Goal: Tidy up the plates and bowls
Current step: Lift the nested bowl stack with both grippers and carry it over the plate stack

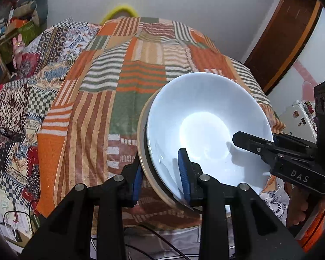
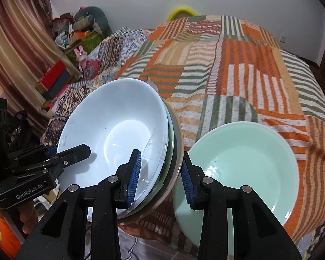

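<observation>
We begin on the left with the left gripper, whose blue-padded fingers straddle the near rim of a stack of dishes: one finger lies inside the white bowl on top, the other outside against the cream-coloured plate beneath it, so the jaws are narrowed and clamped on the stack's edge. The stack is tilted, its far rim raised, above the near edge of the bed, which is covered by a patchwork quilt in orange, green and white stripes. From the right wrist view we see the same white bowl with a dark green dish and the cream plate under it. The right gripper grips the opposite rim of that stack in the same way, one blue finger inside the white bowl and the other outside the plates, jaws closed down on them. Just beside the stack, to its right, a pale green bowl rests upright on the quilt at the bed's near edge, touching the outer right finger or very nearly; we cannot tell which.
</observation>
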### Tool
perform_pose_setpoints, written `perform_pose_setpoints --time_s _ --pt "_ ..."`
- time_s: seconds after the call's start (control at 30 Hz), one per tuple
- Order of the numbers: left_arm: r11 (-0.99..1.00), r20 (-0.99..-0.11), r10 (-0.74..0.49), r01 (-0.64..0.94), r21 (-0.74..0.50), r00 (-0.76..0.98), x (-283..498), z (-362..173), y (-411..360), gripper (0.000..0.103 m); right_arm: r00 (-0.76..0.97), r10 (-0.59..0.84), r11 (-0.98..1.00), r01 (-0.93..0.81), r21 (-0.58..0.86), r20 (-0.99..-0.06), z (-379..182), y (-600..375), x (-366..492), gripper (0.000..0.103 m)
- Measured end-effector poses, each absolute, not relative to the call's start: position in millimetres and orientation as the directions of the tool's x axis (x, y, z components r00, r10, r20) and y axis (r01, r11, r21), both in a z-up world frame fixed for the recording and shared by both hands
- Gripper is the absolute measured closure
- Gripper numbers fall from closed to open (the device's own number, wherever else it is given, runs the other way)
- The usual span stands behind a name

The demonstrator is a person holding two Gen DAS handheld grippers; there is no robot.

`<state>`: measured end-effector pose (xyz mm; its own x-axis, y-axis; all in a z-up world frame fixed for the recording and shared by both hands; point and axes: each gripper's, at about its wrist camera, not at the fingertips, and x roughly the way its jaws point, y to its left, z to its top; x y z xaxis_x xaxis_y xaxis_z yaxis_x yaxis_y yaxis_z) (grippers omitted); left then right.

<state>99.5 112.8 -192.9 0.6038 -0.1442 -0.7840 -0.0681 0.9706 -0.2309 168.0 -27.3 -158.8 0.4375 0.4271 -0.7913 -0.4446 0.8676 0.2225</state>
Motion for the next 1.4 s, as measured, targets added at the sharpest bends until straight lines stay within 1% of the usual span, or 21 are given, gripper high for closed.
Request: perform_pose_setpoints --time_s 0.33,0.6,1.03,1.4 --pt "0.977 -0.759 -0.16 -0.011 -0.214 0.631 99.3 -168.6 83.1 0.072 0.491 0.436 0.879 -0.414 0.238 -0.754 -141.1 -59.7 164.2 0.07" --pt "0.979 -0.758 -0.182 0.04 -0.201 0.627 106.1 -161.8 56.1 0.072 0.523 0.423 0.894 -0.374 0.246 -0.74 -135.7 -87.6 159.2 0.07" --pt "0.974 -0.783 -0.224 0.115 -0.194 0.58 127.9 -171.9 9.7 0.072 0.548 0.386 0.92 -0.294 0.26 -0.743 -140.3 -131.7 157.0 0.07" --pt "0.97 -0.811 -0.24 0.15 -0.189 0.533 143.6 -189.1 -12.7 0.072 0.533 0.36 0.932 -0.238 0.273 -0.765 -154.5 -151.2 156.1 0.07"
